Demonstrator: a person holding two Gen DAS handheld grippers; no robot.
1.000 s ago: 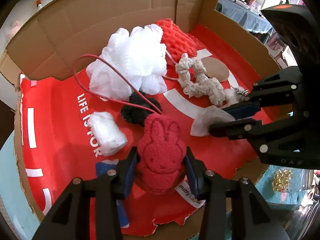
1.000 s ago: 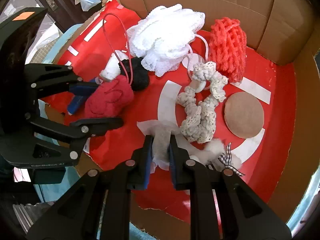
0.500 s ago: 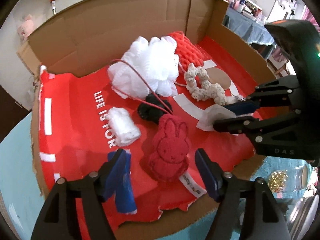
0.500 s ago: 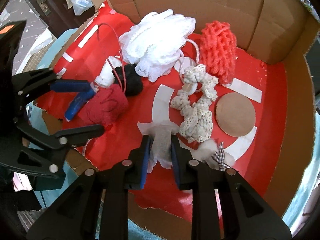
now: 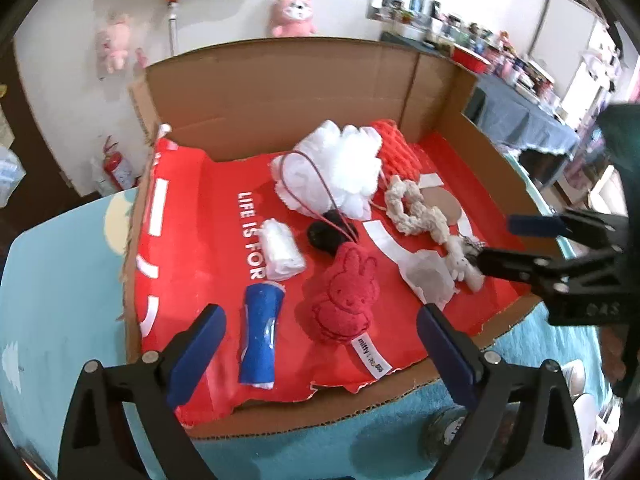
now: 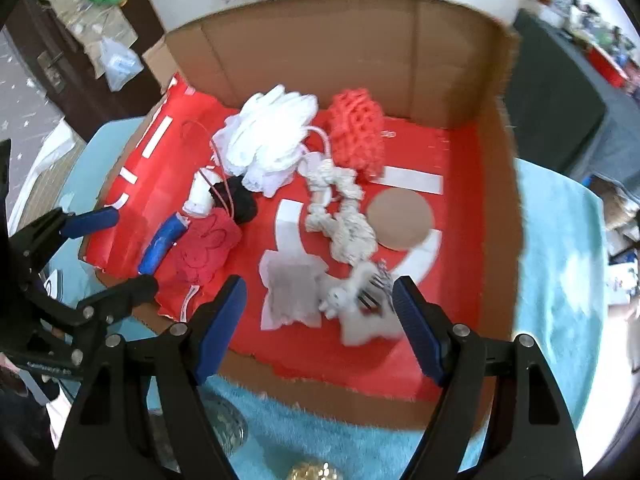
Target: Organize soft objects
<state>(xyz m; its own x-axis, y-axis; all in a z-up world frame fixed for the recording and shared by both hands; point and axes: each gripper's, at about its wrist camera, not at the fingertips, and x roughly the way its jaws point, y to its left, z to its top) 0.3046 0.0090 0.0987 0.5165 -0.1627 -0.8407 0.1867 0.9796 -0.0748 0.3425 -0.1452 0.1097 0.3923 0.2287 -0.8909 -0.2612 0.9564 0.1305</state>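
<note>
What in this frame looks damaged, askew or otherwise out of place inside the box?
The cardboard box has no front wall, and the red liner sheet ends in a ragged, torn front edge. A red cord loops loosely over the white mesh pouf. The soft items lie scattered, not grouped.

Cardboard box [image 5: 280,92] has tall walls at back & right side, low torn front edge, so entry is over the front or from above. Bare red liner [image 5: 188,216] at left and front-right corner [image 6: 460,280] gives clear room; centre is crowded w/ white puff [image 5: 340,164], cord loop [image 5: 316,184], rope knot [image 6: 340,216]
</note>
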